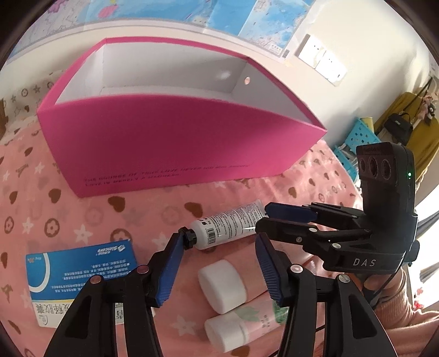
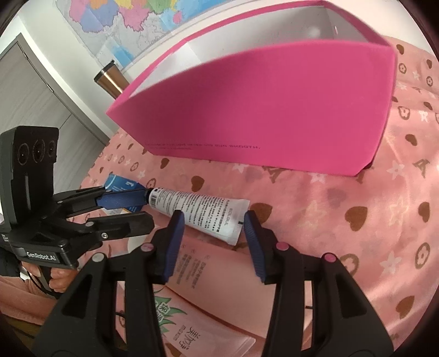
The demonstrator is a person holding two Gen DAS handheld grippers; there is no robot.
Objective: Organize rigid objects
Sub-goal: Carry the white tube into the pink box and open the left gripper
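Tube (image 2: 201, 212): lying flat before box (image 2: 263, 109).
Right gripper (image 2: 211, 233): jaws apart, astride crimped end; to be closed squarely.
Left gripper (image 1: 219, 258): jaws apart, unloaded, one pad by cap.

both grippers tilt downward, left gripper (image 1: 219, 244) and right gripper (image 2: 212, 222) with jaws parted.

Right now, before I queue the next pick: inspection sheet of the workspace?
Surface: pink patterned blanket, rumpled.
Job's things: pink box, open, visible interior bare; white tube lying in front of it.
Clutter: blue-white carton; white-capped tubes nearest the cameras.
Grippers: left hand-held gripper open, fingertip at the tube's black cap; right hand-held gripper open, astride the tube's crimped end.
Cables: thin black lead by left handle.
Surroundings: wall map, tumbler, blue crate.
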